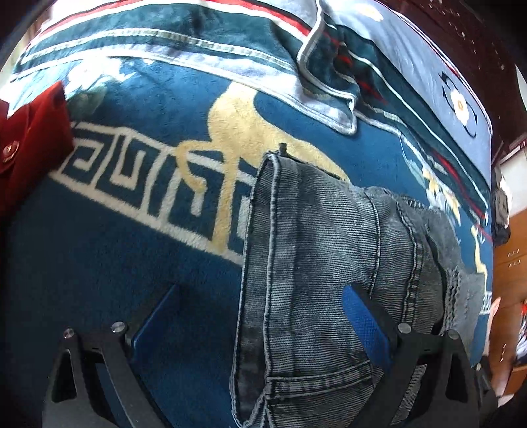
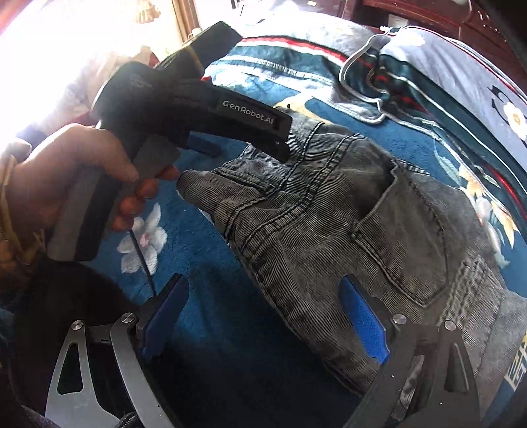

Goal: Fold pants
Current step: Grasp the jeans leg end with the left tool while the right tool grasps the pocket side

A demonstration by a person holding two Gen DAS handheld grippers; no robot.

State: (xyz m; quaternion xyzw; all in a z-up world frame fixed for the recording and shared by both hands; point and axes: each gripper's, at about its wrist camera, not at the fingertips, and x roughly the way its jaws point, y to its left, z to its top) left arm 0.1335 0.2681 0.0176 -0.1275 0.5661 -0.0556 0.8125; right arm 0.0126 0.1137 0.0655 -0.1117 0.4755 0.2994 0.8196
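Note:
Grey-black denim pants lie folded in a bundle on a blue patterned blanket; in the right wrist view the pants show a back pocket and seams. My left gripper is open, its jaws wide apart over the left edge of the pants, the right finger resting on the denim. My right gripper is open, its jaws wide apart over the pants' near edge. The left gripper's black body, held by a hand, shows in the right wrist view above the pants' far end.
A red cloth item lies at the blanket's left edge. A folded-back blanket corner lies behind the pants. Dark wooden furniture stands behind the bed, and brown cabinets stand at the right.

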